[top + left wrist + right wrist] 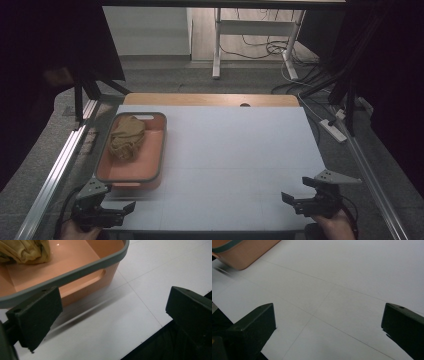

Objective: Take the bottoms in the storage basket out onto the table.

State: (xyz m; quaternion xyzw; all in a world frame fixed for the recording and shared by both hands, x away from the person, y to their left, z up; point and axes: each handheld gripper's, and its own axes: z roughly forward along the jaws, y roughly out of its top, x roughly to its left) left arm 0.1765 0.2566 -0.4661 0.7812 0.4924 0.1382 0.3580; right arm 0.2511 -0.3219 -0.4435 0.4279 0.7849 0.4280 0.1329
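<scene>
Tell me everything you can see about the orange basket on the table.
The basket is a shallow rectangular tub of smooth, plastic-looking orange with a grey rim, rounded corners and a handle slot in each short end. It sits flat on the left side of the white table. A crumpled yellowish cloth lies inside, toward the far end. No claw touches it.

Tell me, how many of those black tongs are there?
2: the left tongs at the table's near left corner by the orange basket, the right tongs at its near right corner.

An orange bin [156,150] with a grey rim holds mustard-yellow cloth [127,136] on a white table [240,150].
</scene>
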